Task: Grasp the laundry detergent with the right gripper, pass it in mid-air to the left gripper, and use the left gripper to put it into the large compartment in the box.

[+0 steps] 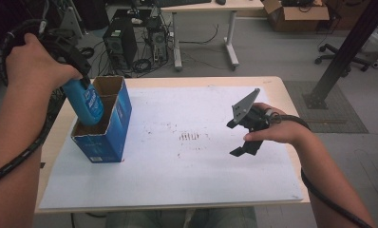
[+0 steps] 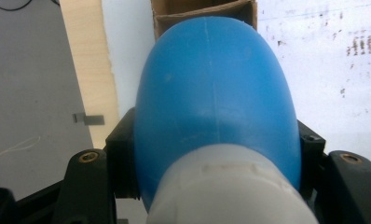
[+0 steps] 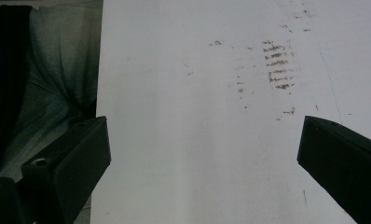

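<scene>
Both hands raised: left tool (image 1: pixel 85 83) grips bottle (image 1: pixel 86 102) above box (image 1: pixel 112 124).

The left gripper (image 2: pixel 216 154) clamps a blue bottle (image 2: pixel 214 98) between its two black jaws, one pressed against each side of the bottle's body. The bottle's white cap (image 2: pixel 230 191) points toward the camera; its rounded base points away. Beyond the base stands an open cardboard box (image 2: pixel 197 11), its inner divider visible. The box rests on a white board (image 2: pixel 323 70) marked with brown stains. A wooden table edge (image 2: pixel 88 60) borders the board, with grey floor (image 2: pixel 30 79) beyond it.
</scene>
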{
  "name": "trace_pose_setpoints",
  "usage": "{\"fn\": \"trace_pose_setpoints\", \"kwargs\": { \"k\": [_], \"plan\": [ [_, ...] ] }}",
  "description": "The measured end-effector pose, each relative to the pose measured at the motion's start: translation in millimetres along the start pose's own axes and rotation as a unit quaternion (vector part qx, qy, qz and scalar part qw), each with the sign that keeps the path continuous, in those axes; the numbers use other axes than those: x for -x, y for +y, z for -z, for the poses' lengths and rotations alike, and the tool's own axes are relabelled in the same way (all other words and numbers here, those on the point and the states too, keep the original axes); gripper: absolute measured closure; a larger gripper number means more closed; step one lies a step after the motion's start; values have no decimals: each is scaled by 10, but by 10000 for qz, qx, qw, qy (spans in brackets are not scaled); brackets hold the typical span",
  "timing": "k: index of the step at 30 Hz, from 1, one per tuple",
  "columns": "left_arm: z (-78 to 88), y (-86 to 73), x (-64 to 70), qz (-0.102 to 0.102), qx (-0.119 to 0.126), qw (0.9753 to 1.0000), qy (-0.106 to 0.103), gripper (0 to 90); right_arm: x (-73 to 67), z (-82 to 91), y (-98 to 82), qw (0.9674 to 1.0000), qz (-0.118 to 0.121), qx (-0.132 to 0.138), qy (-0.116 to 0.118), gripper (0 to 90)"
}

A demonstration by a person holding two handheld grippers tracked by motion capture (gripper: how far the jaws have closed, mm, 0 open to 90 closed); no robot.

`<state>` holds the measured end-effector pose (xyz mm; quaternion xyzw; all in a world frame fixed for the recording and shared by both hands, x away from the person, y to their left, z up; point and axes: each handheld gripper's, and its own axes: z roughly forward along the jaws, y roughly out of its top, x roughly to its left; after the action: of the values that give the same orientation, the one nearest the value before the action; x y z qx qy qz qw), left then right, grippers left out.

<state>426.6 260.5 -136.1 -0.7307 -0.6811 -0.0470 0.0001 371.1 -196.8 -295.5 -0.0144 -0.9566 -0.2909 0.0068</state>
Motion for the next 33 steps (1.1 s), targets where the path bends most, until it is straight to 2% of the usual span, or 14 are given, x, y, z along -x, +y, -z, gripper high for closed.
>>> {"fn": "trace_pose_setpoints", "kwargs": {
  "k": [6, 33],
  "plan": [
    [-147, 9, -12, 8, -30, 10000, -58, 379, -3, -3, -2, 10000, -13, -86, 13, 27],
    [-728, 22, 28, -44, -167, 9998, -45, 379, -5, -102, -57, 9999, -53, 0, 100, 27]
  ]
}}
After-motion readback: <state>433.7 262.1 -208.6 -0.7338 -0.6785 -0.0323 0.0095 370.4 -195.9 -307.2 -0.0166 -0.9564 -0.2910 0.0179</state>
